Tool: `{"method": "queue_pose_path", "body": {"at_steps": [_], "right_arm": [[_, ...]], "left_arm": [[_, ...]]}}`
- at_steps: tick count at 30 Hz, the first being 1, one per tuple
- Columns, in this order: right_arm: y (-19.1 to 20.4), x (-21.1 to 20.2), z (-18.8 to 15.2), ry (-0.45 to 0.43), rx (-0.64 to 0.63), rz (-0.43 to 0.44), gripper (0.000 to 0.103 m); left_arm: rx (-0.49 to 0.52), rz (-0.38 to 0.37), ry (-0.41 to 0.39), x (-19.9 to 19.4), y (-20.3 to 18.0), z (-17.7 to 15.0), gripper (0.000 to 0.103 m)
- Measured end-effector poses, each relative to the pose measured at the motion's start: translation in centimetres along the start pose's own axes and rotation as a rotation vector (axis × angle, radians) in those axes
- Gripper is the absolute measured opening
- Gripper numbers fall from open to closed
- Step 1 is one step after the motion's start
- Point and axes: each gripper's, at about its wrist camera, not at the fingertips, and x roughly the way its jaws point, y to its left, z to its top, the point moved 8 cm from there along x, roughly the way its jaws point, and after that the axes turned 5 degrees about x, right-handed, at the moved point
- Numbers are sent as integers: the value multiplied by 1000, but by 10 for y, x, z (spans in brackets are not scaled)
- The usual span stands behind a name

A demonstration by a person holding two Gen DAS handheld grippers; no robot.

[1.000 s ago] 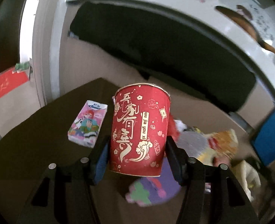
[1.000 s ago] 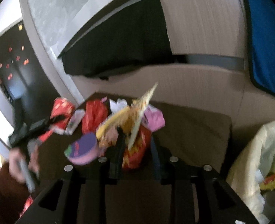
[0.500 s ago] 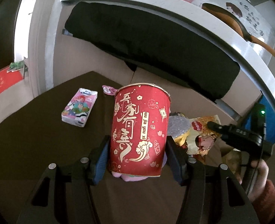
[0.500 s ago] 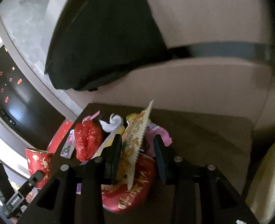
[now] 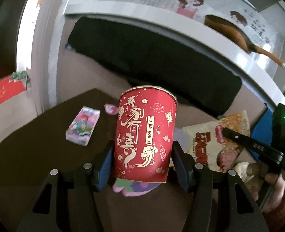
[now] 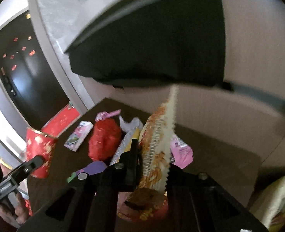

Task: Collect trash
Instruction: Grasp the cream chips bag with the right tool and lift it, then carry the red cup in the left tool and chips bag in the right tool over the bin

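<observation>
Left tongs (image 5: pixel 142 154) gripped red paper cup (image 5: pixel 145 133) mid-wall: light, crushable. Right tongs (image 6: pixel 152 166) had just closed, pinching snack wrapper (image 6: pixel 159 143) edge: thin, crinkly, slippery.

clutter fills the table's middle; its edges lie bare.

the dark table (image 5: pixel 26 164) is bare in front of the tissue pack (image 5: pixel 83 125) and along its right side (image 6: pixel 219 154). the crumpled red wrapper (image 6: pixel 104 141), white paper (image 6: pixel 130 124), pink packet (image 6: pixel 181 151) and purple lid (image 6: pixel 93 169) crowd the centre. a black cushion (image 6: pixel 161 44) overhangs the far edge; a pale bag (image 6: pixel 277 199) stands just off the right side.
</observation>
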Motion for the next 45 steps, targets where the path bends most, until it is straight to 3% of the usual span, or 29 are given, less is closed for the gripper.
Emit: {"method": "queue_pose_path", "body": {"at_steps": [10,19,35,45], "right_arm": [[12,-100,24,-179,-121,-63,8],[-19,-190,36,-321,-142,-134,8],[-124,-322,9,-436,-74,-336,8],[-171,-354,-15,-446,-8,-412,8]], "left_arm": [[84,-61,-106,-34,-71,39,58],[204,-133,-185,-58,-166,52,58],[397,-327,-196,-65,-354,9,58],[456,-363,-149,-51,-402,-14,58]]}}
